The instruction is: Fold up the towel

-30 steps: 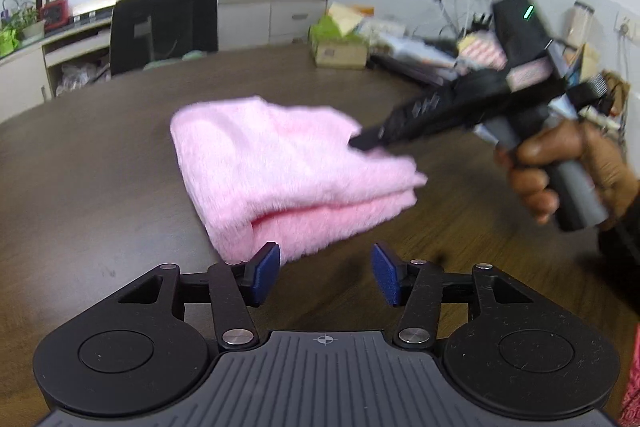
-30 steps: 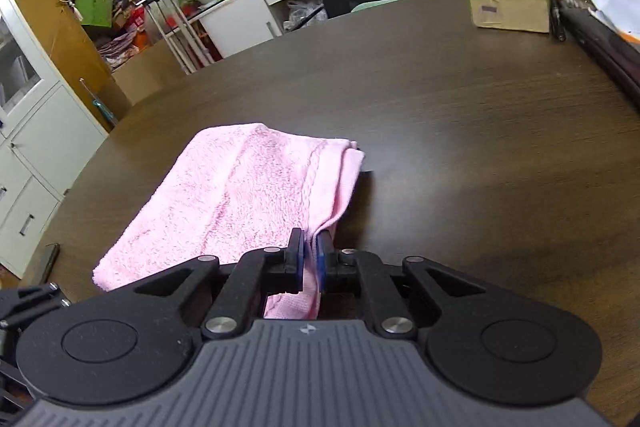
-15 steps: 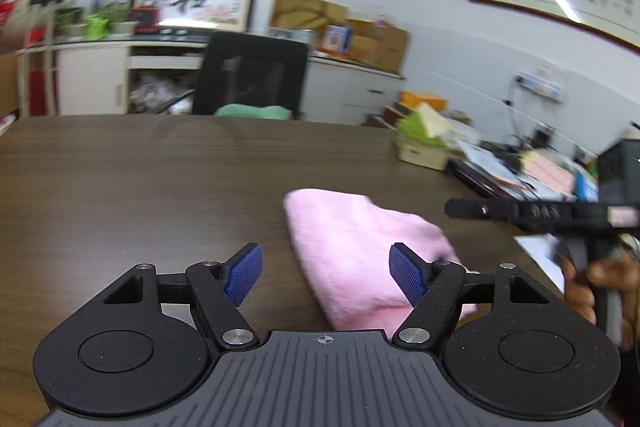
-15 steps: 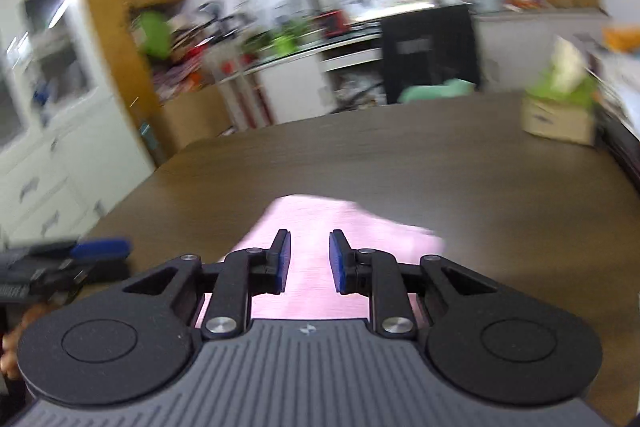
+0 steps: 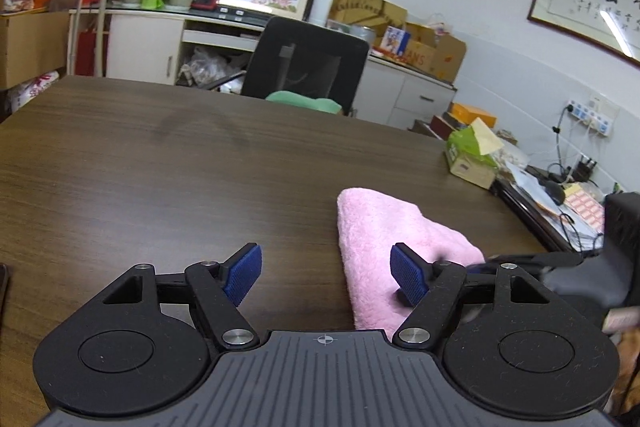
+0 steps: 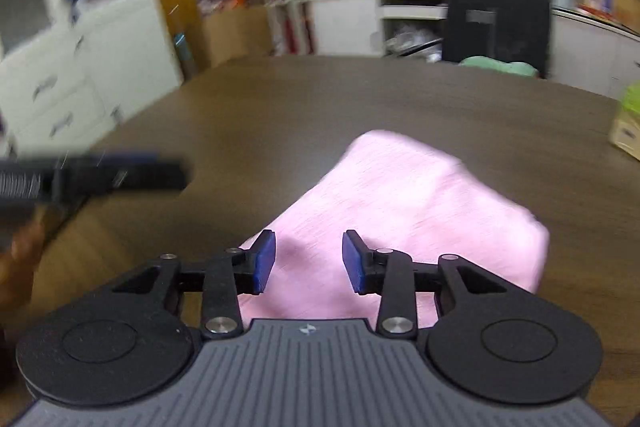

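Both jaws are standing apart and holding nothing.

Left wrist view: the left gripper (image 5: 326, 273) is hovering above the table (image 5: 160, 163) with its blue pads spread wide. The towel (image 5: 380, 227) is lying at about 1 o'clock from it as a compact pink bundle, flat on the wood; the right pad is overlapping the towel in the picture, though whether it is touching cannot be told. Part of the right gripper is showing at 3 o'clock, near the towel's edge. A tissue box (image 5: 472, 157) is sitting well beyond, toward 1 o'clock.

Right wrist view: the right gripper (image 6: 309, 261) is hanging over the near end of the towel (image 6: 420, 211), pads apart. Everything here is smeared with motion, so layers and edges are hard to read. The left gripper (image 6: 92, 177) is showing at 9 o'clock, apart from the cloth.

Judging by its small, thick shape, the towel is already lying folded. Whether another fold is wanted cannot be settled. Doing this stage well is meaning keeping both grippers clear of the cloth so the stacked edges are staying aligned, and avoiding any drag across the pile.
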A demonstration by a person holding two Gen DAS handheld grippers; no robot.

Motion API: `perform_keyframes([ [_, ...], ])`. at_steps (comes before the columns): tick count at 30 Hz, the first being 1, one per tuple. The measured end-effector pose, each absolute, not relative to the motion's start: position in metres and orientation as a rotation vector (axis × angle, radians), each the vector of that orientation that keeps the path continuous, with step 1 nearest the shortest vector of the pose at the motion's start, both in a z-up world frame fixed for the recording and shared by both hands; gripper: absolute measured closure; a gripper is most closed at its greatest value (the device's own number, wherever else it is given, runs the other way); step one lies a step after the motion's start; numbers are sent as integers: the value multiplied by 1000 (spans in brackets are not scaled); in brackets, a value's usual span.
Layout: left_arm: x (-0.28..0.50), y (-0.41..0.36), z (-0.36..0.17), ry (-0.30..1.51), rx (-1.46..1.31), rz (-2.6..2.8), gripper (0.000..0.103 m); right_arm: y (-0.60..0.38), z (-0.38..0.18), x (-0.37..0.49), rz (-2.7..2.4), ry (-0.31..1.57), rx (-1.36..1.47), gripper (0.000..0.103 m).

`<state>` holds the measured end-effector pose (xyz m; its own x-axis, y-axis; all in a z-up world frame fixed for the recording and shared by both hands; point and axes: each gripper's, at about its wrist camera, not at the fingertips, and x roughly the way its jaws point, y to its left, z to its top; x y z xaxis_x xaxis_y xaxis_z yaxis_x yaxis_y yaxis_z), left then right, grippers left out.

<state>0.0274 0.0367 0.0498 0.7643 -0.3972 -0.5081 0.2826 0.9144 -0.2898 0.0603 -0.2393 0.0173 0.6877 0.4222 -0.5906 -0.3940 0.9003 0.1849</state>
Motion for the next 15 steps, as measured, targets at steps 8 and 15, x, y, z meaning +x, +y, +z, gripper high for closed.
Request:
perform_keyframes([
  [8, 31, 48, 49, 601, -249, -318, 25, -214, 9, 120, 390, 731, -35, 59],
  [15, 33, 53, 50, 584, -250, -242, 21, -179, 7, 151, 438, 759, -136, 56],
])
